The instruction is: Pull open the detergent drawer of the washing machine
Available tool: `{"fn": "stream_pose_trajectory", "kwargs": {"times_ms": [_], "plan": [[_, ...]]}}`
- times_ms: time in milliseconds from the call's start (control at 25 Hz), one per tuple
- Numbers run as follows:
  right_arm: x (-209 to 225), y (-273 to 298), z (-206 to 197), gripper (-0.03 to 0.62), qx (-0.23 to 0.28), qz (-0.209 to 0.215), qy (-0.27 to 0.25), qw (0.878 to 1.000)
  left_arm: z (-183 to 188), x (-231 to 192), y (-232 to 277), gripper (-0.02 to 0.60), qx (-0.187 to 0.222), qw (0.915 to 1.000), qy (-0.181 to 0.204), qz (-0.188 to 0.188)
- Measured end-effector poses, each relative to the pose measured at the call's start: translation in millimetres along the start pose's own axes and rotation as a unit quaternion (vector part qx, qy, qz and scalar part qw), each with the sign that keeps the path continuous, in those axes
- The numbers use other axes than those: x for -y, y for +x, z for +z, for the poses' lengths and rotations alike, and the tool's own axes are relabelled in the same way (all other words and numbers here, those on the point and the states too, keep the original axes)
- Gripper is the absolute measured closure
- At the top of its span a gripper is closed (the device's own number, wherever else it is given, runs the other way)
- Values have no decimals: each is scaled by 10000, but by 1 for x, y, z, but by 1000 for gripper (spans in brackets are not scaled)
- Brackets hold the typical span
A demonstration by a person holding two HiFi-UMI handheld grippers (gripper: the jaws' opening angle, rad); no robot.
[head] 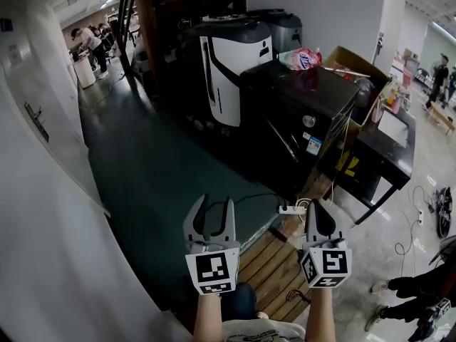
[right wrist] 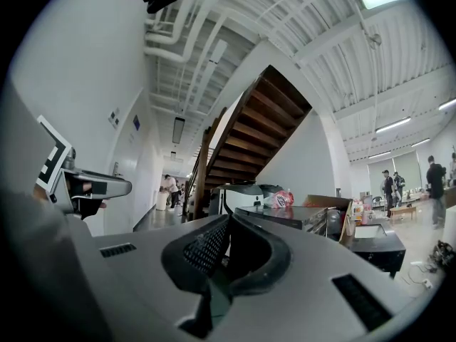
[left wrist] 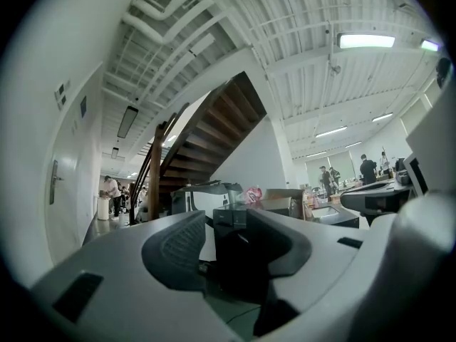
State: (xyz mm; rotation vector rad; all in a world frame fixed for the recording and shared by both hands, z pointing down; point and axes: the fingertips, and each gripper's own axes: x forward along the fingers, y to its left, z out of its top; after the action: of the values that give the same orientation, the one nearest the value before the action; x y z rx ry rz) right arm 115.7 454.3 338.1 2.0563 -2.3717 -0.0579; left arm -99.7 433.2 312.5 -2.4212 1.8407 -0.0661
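The black washing machine stands well ahead of me on the right of the dark floor, with a round knob on its front. I cannot make out its detergent drawer from here. Low in the head view, my left gripper is open, with nothing between its two fingers. Beside it my right gripper is shut and empty. Both point level towards the machine and are far from it. The left gripper view shows the machine through the gap of the left gripper. The right gripper has its tips together.
A white and black appliance stands left of the machine. Behind are a cardboard box and a pink packet. A black table sits at the right. A power strip and a wooden pallet lie below my grippers. A white wall runs along the left.
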Motion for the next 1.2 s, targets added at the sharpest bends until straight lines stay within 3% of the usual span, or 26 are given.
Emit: {"fn": "stream_pose_trajectory", "kwargs": {"times_ms": [520,840,1200], "plan": [[-34,97,84,580,-55,-269,67,9996,69,-84,85,380,-142,9996,-54,-219],[-50,129,90,580,-135,-240,-2,9996,65,-110,109,380,-201,9996,-135,-166],[-24,183,71,580,-252,-140,7,9996,43,-110,163,379,-356,9991,-237,-29]]}}
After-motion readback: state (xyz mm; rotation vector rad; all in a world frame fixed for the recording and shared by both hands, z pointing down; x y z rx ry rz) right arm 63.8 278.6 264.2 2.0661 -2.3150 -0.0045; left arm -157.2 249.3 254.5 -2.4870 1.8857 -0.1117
